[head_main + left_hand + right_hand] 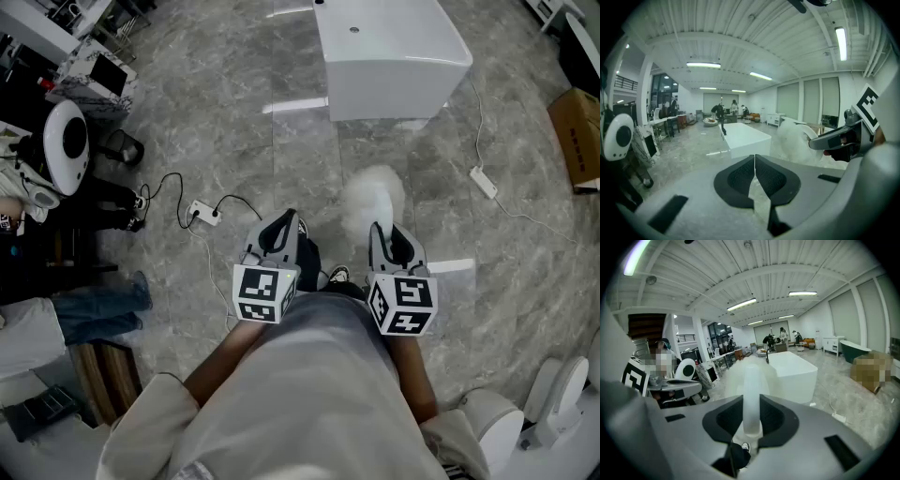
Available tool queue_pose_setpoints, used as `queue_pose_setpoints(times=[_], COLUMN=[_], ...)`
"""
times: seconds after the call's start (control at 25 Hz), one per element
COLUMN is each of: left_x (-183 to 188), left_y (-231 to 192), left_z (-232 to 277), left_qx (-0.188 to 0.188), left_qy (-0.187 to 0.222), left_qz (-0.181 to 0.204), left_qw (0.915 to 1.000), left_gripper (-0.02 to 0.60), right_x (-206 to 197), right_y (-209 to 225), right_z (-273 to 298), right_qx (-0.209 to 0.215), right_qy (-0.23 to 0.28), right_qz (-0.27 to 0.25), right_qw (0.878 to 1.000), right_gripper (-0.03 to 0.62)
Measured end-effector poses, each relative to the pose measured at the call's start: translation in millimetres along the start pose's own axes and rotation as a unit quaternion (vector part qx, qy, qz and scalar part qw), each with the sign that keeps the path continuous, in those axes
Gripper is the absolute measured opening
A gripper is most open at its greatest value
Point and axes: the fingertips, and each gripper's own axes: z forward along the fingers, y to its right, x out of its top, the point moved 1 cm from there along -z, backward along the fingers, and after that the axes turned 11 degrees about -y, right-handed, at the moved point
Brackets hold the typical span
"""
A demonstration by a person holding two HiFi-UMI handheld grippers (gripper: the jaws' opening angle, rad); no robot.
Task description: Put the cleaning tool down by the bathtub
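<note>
Grips the cleaning tool [751,394] by its white handle in the right claw [751,414]; pads pressed on both sides of the stick, so definitely clamped on it; sticks the fluffy white head out past the jaws, up in the air over the grey marble floor [234,112] and not resting on anything; reads as a soft white puff just ahead of that claw from the head view.

Carries nothing in the left claw [754,174]; jaws closed flat against each other, pads touching; held side by side with the right one, both tipped a bit downward.

Faces the white bathtub [394,56] straight ahead; some bare floor between its near end and the tool's fluffy head, so not down by it yet.

Around the edges, fwiw: a white power strip [202,213] with a black cable on the floor to the left; a second white strip [483,181] with a thin cord off to the right of the tub; a cardboard box [574,141] at the right edge; a rounded white machine [66,141] with a dark oval face at far left.
</note>
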Motion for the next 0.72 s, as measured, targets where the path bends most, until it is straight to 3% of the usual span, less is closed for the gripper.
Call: queue_pose_setpoints(times=[0.28,0.52,0.72], left_x=[18,37,55], left_y=[-22,-64,-107], left_z=[21,56,82], left_qx=[-0.008,-0.059,-0.051], left_qy=[0.009,-0.005,-0.016], left_qz=[-0.015,-0.107,-0.097], left_qw=[0.9998,0.9925,0.9939], left_gripper=[0.009,0.009,0.009], right_x=[18,53,89], right_y=[10,25,25], right_z=[26,57,91], right_qx=[-0.009,-0.033,-0.036], right_qy=[-0.017,-0.023,-0.019], right_qz=[-0.002,0.025,0.052], right_qw=[1.0,0.999,0.998], right_gripper=[0.077,0.077,0.077])
